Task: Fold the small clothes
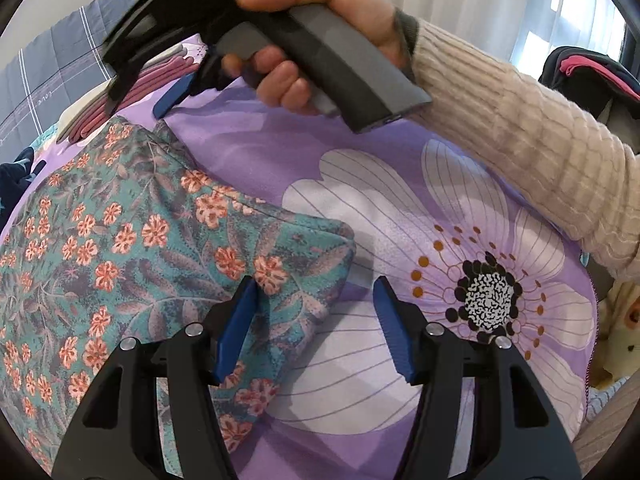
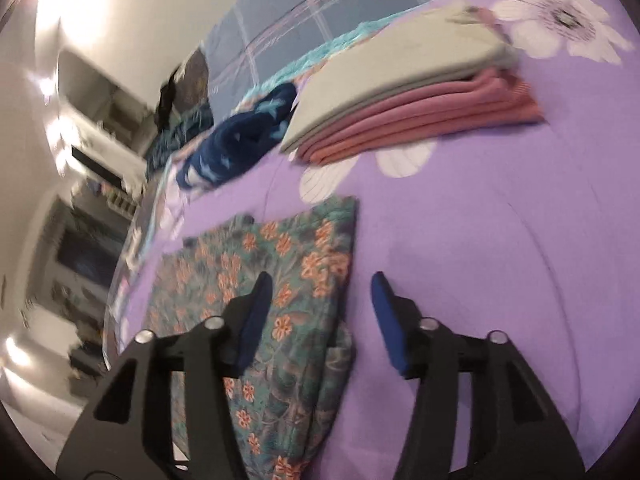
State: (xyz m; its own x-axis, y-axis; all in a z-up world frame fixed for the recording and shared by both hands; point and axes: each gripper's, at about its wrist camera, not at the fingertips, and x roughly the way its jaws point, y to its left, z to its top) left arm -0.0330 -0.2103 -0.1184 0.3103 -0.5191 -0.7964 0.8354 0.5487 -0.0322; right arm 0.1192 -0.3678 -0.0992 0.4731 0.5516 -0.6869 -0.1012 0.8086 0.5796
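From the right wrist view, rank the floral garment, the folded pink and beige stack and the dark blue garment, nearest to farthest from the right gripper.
1. Floral garment, lying under the open right gripper, towards its left finger.
2. Folded pink and beige stack, ahead, to the right.
3. Dark blue garment, ahead, to the left, by the bed's edge, slightly farther.

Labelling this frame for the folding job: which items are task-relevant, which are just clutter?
In play: teal floral garment, left gripper, right gripper, folded stack of grey and pink clothes, dark blue garment waiting.

Lying about: purple flowered bedspread, grey checked bedding, furniture along the wall.
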